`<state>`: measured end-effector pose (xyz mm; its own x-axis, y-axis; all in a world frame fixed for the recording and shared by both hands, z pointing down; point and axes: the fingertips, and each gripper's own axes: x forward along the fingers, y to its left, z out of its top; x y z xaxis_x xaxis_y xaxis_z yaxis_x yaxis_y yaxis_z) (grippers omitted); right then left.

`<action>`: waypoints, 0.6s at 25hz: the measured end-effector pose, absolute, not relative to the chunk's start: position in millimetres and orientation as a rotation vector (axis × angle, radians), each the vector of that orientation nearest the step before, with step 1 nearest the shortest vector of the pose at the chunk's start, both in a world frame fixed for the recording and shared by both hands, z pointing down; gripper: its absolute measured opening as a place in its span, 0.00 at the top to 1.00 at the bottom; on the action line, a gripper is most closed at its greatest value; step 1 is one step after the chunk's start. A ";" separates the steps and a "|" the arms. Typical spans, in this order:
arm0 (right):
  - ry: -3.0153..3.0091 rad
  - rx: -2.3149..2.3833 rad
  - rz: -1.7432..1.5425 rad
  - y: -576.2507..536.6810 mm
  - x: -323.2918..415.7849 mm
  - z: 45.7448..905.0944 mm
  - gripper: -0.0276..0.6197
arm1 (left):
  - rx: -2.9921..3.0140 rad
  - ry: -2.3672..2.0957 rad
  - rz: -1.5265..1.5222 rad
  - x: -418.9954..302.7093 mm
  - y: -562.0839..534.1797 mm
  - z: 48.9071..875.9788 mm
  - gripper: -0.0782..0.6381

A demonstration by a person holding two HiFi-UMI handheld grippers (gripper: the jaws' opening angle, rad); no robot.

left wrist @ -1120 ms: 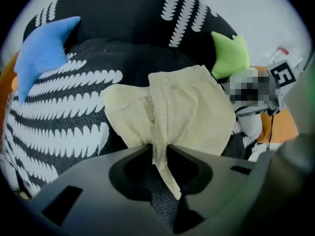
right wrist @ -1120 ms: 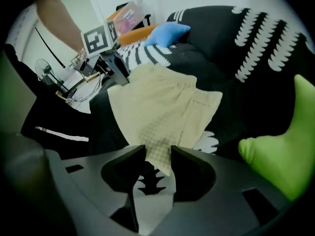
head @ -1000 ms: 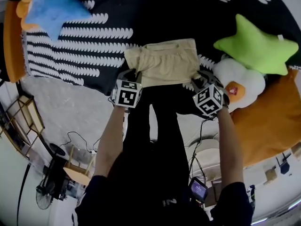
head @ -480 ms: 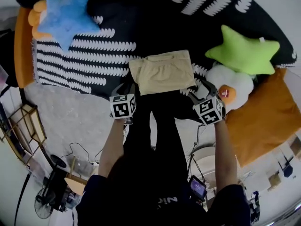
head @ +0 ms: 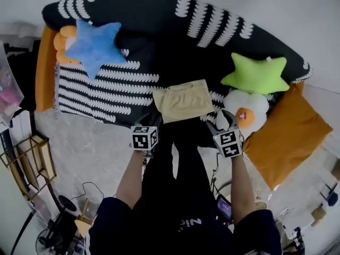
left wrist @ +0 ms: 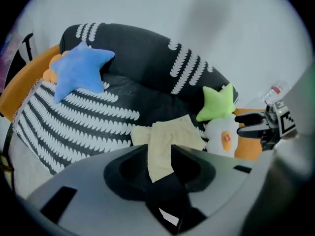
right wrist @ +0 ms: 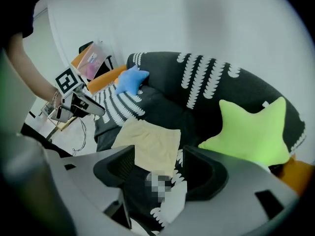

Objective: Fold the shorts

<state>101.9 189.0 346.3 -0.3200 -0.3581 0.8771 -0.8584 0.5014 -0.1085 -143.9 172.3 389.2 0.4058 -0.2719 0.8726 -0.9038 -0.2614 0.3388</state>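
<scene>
Head view shows, from the left, a blue star-shaped plush cushion (head: 95, 44) resting on the black sofa with white leaf pattern (head: 159, 20). Next, our left gripper (head: 145, 132) hangs in front of the seat edge. Its jaws stand apart with nothing between them, and they have just been narrowing a little. In the middle, the beige cloth shorts (head: 183, 101) lie flat on the seat as a compact rectangle. Neither tool touches them, so we judge the fold is probably finished. Our right gripper (head: 226, 129) is empty too; its jaws have just been opening wide. Farther right, a lime-green star cushion (head: 255, 74) and a white egg-shaped plush (head: 244, 110) sit beside the shorts and not on them, which leaves the working place free.
</scene>
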 end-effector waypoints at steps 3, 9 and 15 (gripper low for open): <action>-1.898 1.083 0.751 182.1 100.1 322.4 0.48 | 1.844 -1.014 0.849 -135.2 162.5 357.6 0.69; -1.905 1.186 0.765 175.4 86.9 283.4 0.46 | 1.984 -0.969 0.862 -126.7 146.6 310.7 0.65; -1.945 1.309 0.815 173.3 74.9 243.9 0.46 | 2.059 -0.966 0.755 -115.2 135.3 259.4 0.63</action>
